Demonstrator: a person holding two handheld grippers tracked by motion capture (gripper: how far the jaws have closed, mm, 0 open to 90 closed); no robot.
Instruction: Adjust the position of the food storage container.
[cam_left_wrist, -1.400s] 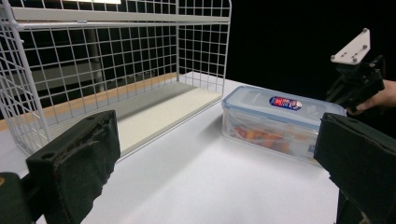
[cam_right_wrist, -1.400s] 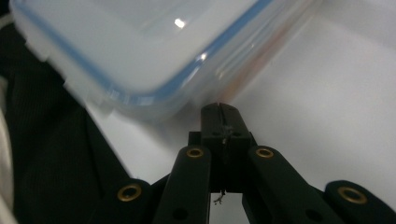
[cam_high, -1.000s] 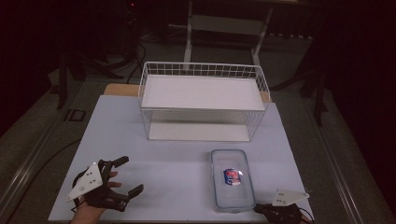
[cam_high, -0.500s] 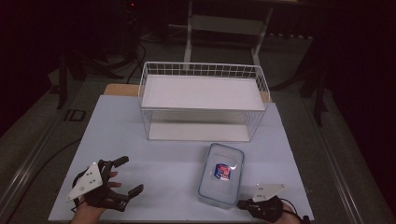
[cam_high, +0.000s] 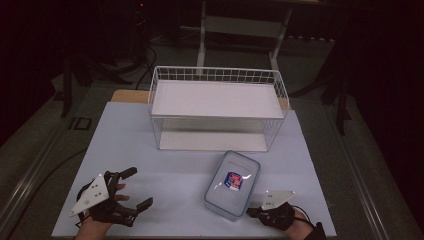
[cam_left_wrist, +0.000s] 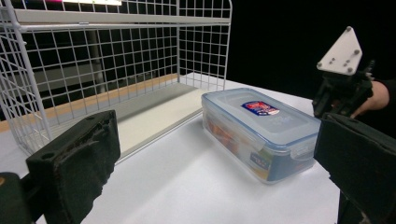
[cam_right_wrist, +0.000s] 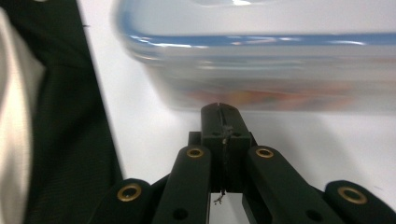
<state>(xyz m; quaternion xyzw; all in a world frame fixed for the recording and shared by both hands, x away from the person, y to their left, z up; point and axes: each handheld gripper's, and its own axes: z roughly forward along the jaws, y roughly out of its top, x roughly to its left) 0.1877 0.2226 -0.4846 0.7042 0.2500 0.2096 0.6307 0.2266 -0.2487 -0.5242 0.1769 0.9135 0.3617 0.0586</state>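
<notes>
one lidded box (cam_high: 232, 183), one wire basket (cam_high: 217, 107); left tool (cam_high: 131, 189) spread apart, right tool (cam_high: 251, 212) closed together.

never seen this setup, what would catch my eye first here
The clear box with a blue-rimmed lid and a red and blue label lies askew near the front of the white table. Behind it stands a white wire rack with a shelf on top. The right gripper, jaws shut, has its tip at the box's near end, while the left gripper rests open at the front left.
</notes>
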